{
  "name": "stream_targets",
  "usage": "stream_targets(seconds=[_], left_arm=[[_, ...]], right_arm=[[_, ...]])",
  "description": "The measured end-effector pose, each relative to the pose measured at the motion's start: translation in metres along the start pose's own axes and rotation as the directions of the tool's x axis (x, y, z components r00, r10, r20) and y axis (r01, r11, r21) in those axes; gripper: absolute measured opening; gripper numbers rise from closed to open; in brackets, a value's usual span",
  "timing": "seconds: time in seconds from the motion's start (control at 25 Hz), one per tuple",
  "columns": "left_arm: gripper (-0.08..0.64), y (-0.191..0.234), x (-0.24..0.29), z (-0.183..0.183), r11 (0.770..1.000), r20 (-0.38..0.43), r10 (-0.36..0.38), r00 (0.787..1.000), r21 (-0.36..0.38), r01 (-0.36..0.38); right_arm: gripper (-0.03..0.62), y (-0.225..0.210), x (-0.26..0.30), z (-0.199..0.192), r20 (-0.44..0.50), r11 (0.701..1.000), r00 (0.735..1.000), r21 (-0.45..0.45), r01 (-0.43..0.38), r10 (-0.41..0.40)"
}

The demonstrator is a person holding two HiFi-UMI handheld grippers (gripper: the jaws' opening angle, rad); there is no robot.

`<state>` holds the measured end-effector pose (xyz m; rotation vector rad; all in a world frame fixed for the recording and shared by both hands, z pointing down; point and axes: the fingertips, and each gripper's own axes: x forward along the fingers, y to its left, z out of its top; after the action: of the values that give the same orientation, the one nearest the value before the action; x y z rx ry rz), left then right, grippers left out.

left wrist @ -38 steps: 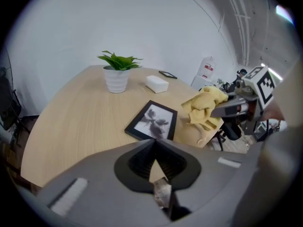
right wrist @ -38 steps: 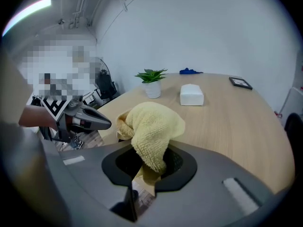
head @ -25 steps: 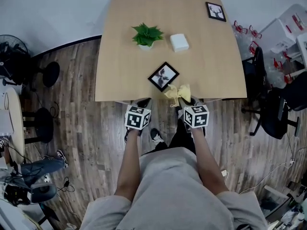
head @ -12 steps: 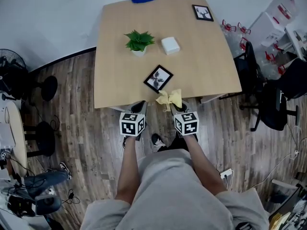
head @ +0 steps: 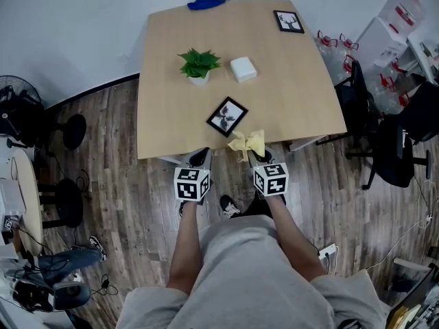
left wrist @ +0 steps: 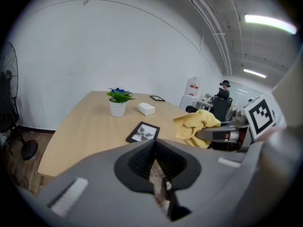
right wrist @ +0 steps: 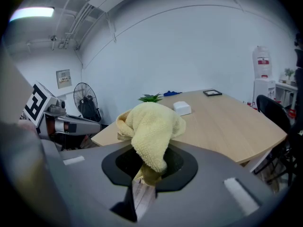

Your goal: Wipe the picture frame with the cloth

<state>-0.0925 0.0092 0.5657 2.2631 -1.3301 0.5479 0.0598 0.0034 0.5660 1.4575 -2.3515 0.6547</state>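
The left gripper (head: 199, 159) and the right gripper (head: 257, 155) are at the near edge of the table (head: 159, 132). The picture frame (head: 227, 116) lies flat just past that edge, with bare wood all around it. The yellow cloth (head: 247, 142) bunches up out of the right gripper's closed jaws, close to the frame's near corner. Further back, a small plant (head: 199, 65) and a white box (head: 243, 68) stand side by side with a gap between them. The right side of the table is bare and wide. A second frame (head: 289, 21) and a blue thing (head: 206, 3) lie at the far edge, well away. Dark chairs (head: 387, 149) stand by the table's right side.
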Motion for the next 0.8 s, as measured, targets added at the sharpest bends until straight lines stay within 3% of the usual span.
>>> stream_targets(seconds=[0.8], left_arm=[[0.052,-0.007,-0.005,-0.001,0.999,0.042,-0.039,0.998,-0.003,0.039]], right_arm=[[0.058,-0.005,-0.012,-0.009,-0.010,1.000,1.000,-0.014,0.007,-0.008]])
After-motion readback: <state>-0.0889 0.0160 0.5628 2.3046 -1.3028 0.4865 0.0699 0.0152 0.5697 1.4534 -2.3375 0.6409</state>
